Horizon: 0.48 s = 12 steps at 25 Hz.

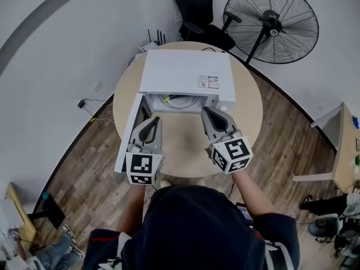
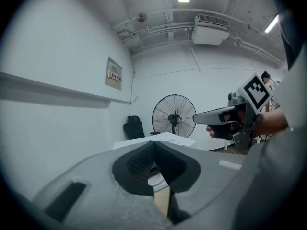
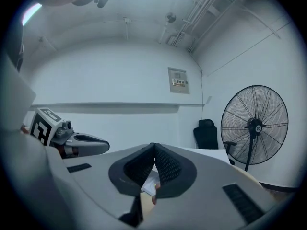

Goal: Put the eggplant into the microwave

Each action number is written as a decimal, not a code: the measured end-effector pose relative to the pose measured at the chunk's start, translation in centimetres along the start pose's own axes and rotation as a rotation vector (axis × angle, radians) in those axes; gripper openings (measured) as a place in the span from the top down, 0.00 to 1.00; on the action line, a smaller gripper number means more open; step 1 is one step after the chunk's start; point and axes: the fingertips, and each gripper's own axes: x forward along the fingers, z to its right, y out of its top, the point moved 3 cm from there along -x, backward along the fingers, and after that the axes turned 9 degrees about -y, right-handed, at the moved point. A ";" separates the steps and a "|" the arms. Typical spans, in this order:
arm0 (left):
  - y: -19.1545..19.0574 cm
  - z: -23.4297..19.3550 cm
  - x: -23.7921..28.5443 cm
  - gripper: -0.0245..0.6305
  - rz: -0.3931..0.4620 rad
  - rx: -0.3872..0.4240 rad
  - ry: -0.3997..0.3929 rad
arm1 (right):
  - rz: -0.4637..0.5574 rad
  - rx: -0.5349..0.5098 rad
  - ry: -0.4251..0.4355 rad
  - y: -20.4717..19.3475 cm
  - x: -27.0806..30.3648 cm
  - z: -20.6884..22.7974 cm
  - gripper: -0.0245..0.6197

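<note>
- Person in a dark navy hooded top [image 1: 197, 229] stands at the near edge of the scene, with both arms stretched toward the table and a gripper in each hand.
- Grey left gripper [image 1: 154, 120], with a black-and-white marker cube at its near end, hovers over the near left part of the table. In the left gripper view its jaws meet at the tips with nothing between them.
- Grey right gripper [image 1: 207, 111], with the same kind of cube, hovers to the right of it, well apart. Its jaws are likewise closed tip to tip and hold nothing.
- Round beige wooden table [image 1: 185, 151] lies bare between the two grippers.
- White microwave door [image 1: 128, 129] hangs open, swung out toward the near left, just left of the left gripper.
- White box-shaped microwave [image 1: 185, 72] sits on the far half of the table with its open cavity facing near. Both gripper tips point at the opening but stop short of it.
- Eggplant [image 1: 166, 99]: only a small yellow-green bit, possibly its stem, shows inside the cavity on the left side of the pale turntable. The rest is hidden under the microwave's top.
- Black office chair [image 1: 194, 7] stands beyond the table, on the far side.
- Large black pedestal fan [image 1: 271, 22] stands at the far right.
</note>
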 end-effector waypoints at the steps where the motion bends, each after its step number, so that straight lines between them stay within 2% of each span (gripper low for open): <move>1: 0.2 0.0 0.0 0.94 0.006 0.005 0.000 | 0.006 0.002 -0.006 0.1 -0.1 0.2 0.94; 12: 1.0 0.7 -0.4 0.94 0.017 0.026 0.003 | 0.030 0.025 -0.029 0.3 -0.8 0.6 0.94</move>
